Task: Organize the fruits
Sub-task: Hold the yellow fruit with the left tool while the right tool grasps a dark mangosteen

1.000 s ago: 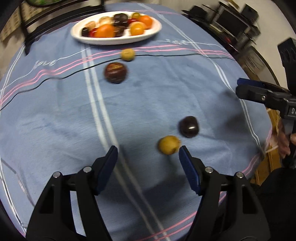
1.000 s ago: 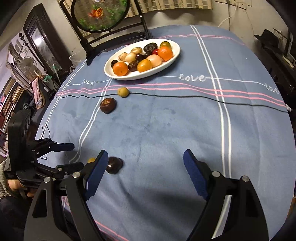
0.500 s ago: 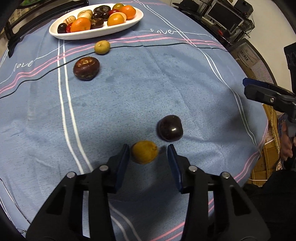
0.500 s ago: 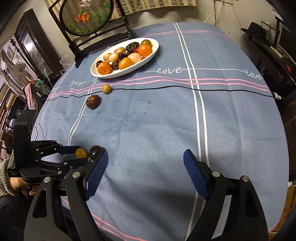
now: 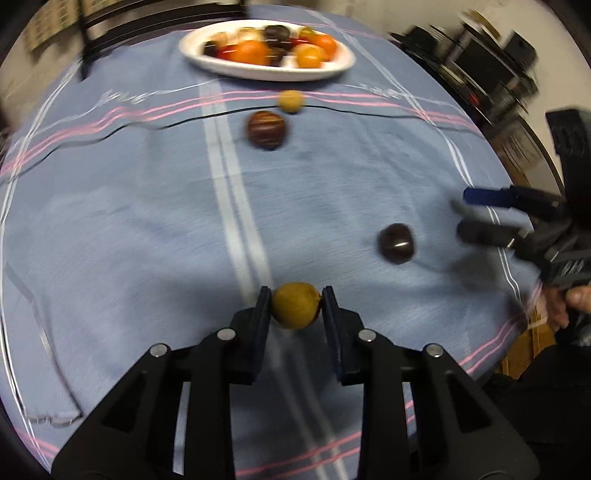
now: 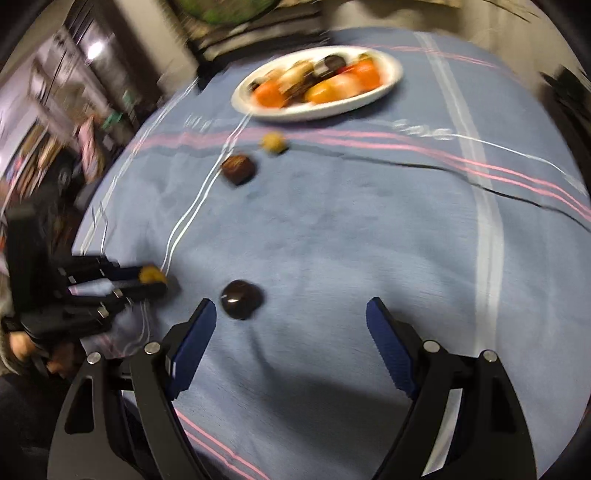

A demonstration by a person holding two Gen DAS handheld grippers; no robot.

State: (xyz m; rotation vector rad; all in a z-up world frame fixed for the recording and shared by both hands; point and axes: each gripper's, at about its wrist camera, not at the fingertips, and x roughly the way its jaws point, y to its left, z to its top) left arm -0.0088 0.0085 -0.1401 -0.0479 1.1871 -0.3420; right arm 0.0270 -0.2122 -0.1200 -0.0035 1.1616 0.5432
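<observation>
My left gripper (image 5: 295, 304) is shut on a small yellow fruit (image 5: 295, 305), low over the blue tablecloth; it also shows in the right wrist view (image 6: 151, 275). A dark round fruit (image 5: 396, 244) lies to its right, just ahead of my open, empty right gripper (image 6: 286, 323), near its left finger (image 6: 194, 334). The same dark fruit shows in the right wrist view (image 6: 242, 299). A brown fruit (image 5: 266, 129) and a small yellow fruit (image 5: 291, 101) lie further off. A white oval plate (image 5: 266, 72) holds several fruits at the far end.
The round table's edge (image 5: 517, 325) drops off close on the right. A dark chair (image 6: 251, 33) stands behind the plate. Shelves and clutter (image 6: 55, 110) fill the room to the left of the table.
My left gripper has closed on the yellow fruit that sat between its fingers. My right gripper has moved in toward the dark fruit. Both views are blurred by motion.
</observation>
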